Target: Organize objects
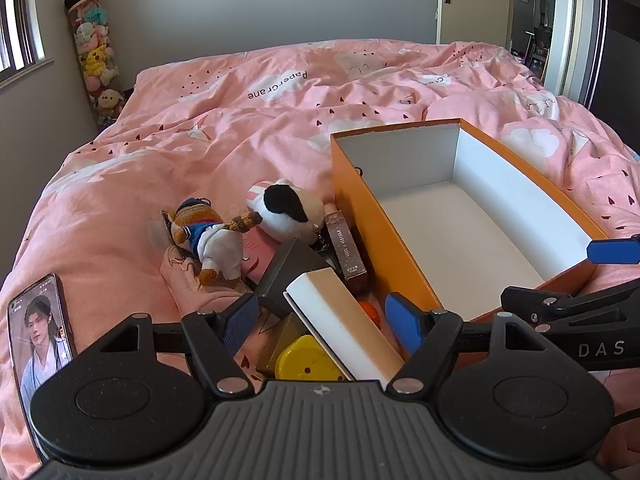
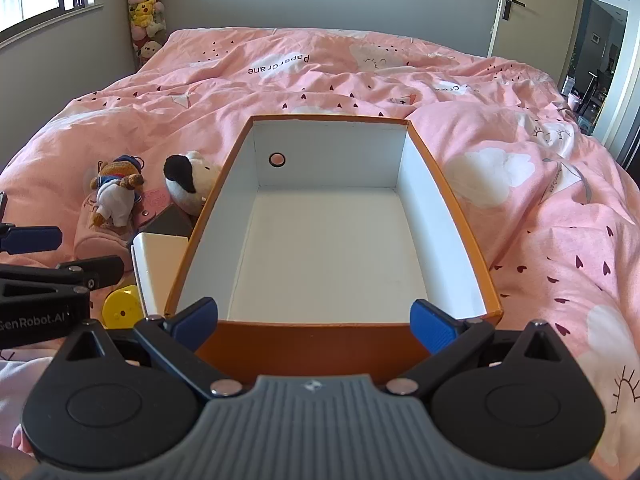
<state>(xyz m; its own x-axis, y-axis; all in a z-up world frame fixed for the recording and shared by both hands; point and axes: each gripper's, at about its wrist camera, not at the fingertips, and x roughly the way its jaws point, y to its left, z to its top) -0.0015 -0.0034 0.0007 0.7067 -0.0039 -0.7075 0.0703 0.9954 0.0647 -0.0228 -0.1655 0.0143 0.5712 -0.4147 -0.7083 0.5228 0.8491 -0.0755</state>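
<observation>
Left wrist view: left claw (image 1: 324, 320) apart above white box (image 1: 340, 316), right claw (image 2: 314, 322) apart at orange box (image 2: 308, 346), nothing gripped.

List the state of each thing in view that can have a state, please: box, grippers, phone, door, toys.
Orange box: open, no lid, nothing inside.
Left gripper: open, holding nothing.
Right gripper: open, holding nothing.
Phone: screen on, lying face up.
Door: open.
Bear plush: lying on the pile.
Black-and-white plush: lying beside the box.
</observation>
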